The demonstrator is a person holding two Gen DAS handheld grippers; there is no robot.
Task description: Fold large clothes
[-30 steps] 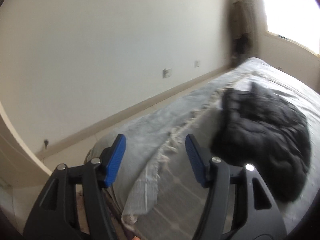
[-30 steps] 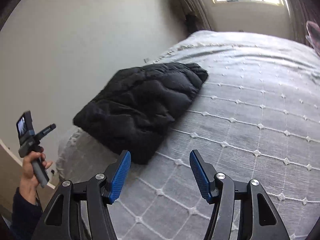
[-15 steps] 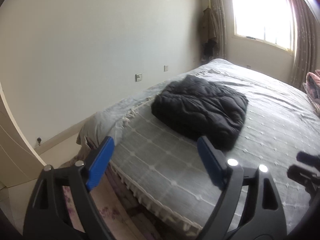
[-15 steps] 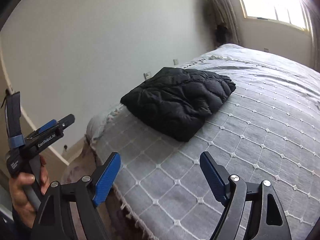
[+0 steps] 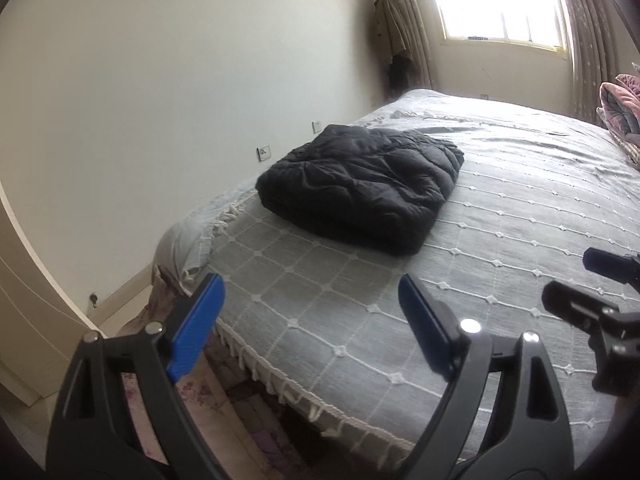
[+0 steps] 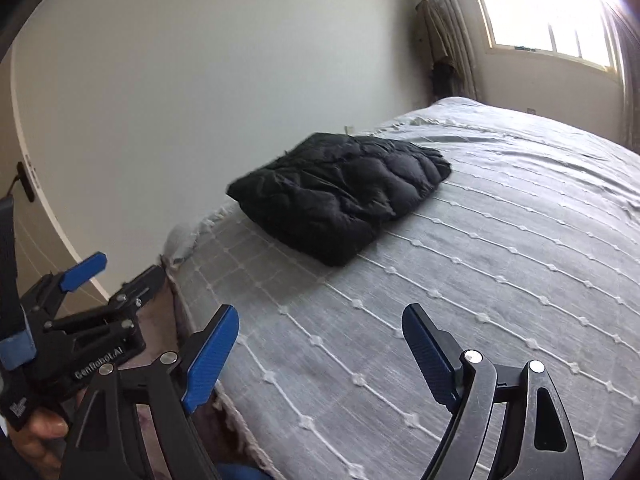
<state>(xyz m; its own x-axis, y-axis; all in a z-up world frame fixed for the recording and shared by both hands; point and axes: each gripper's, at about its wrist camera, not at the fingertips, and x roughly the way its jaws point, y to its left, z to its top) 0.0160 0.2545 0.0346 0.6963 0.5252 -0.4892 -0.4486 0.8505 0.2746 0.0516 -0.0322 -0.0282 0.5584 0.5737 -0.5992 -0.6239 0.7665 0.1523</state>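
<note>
A black quilted jacket (image 5: pixel 360 188) lies folded in a thick bundle on the grey bedspread (image 5: pixel 520 208), near the bed's left edge. It also shows in the right wrist view (image 6: pixel 340 192). My left gripper (image 5: pixel 310 320) is open and empty, held back from the bed's near corner, well short of the jacket. My right gripper (image 6: pixel 320 348) is open and empty, over the near part of the bed. The left gripper also shows at the left of the right wrist view (image 6: pixel 108 276), and part of the right gripper shows at the right of the left wrist view (image 5: pixel 600 292).
A white wall (image 5: pixel 180 80) runs along the bed's left side, with a narrow floor strip (image 5: pixel 120 304) between. A bright window (image 5: pixel 500 0) with curtains is at the far end. Pink bedding (image 5: pixel 620 108) lies at the far right. A fringed bed edge (image 5: pixel 280 376) is close below.
Both grippers have drawn back and away from the jacket, which now looks smaller and farther off. The jacket lies still in the same folded bundle. Both grippers stay open.
</note>
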